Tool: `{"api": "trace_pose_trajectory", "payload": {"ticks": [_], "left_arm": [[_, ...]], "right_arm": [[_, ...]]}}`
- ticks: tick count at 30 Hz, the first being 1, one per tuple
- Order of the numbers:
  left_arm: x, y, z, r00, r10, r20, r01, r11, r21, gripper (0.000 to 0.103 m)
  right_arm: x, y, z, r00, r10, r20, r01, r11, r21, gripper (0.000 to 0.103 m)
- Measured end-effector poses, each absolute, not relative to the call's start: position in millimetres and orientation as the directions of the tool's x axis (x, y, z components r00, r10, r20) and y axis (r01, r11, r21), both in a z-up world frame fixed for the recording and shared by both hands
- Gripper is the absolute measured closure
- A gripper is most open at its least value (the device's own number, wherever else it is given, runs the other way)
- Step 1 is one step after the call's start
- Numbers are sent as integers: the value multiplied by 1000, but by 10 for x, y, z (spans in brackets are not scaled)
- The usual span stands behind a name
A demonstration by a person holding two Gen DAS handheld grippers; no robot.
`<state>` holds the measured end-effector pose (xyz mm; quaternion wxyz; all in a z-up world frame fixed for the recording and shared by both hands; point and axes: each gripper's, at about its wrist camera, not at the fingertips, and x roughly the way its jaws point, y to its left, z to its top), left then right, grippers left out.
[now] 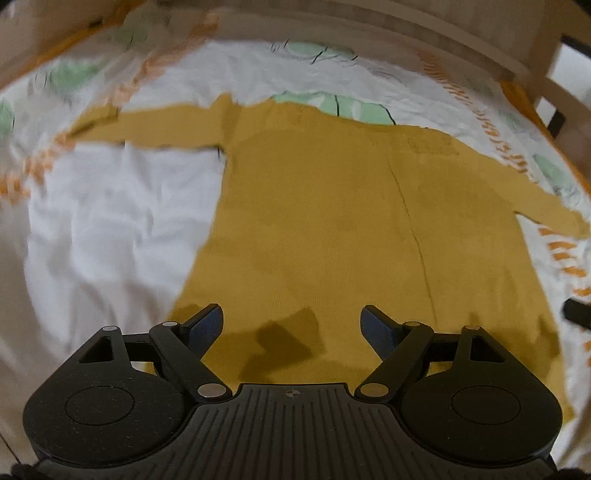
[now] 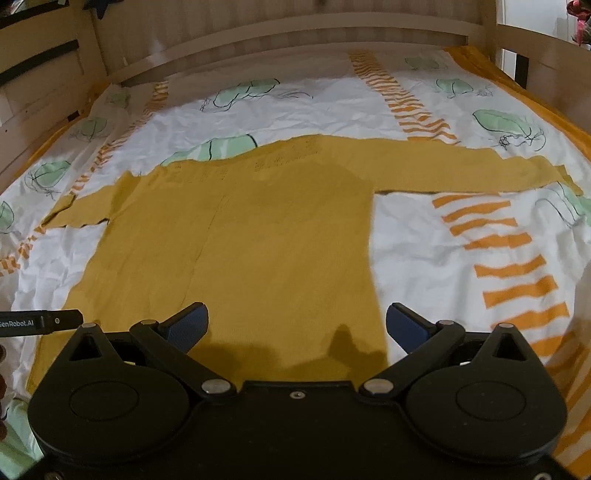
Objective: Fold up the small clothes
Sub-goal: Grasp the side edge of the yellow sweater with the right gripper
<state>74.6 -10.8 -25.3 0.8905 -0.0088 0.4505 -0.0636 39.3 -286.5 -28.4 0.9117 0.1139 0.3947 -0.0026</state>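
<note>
A mustard yellow long-sleeved sweater (image 1: 332, 221) lies flat on the bed, both sleeves spread out sideways, its hem nearest me. It also shows in the right wrist view (image 2: 258, 240). My left gripper (image 1: 291, 325) is open and empty, hovering over the hem near the sweater's left side. My right gripper (image 2: 297, 325) is open and empty over the hem at the sweater's right edge. The tip of the left gripper (image 2: 40, 322) shows at the left edge of the right wrist view.
The bed sheet (image 2: 424, 251) is white with green leaf prints and orange stripes, and is wrinkled. A wooden bed frame (image 2: 295, 33) runs along the far side and both ends. A wooden rail (image 1: 546, 74) stands at the upper right.
</note>
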Motion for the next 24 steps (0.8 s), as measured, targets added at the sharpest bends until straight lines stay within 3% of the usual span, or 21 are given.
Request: {"api": "trace_pose_trajectory", "payload": {"ticks": [13,24], "left_arm": [[1278,-390,-106,644,-92,-759,145,989,2,22],[1780,-597,-102,663,-15,-748,78,996,50,22]], "right_arm": [[814,-3572,-93,730,56,-682,157,956,247,1],[1356,-4811,-153,715,-21,-698,340,884,322,0]]}}
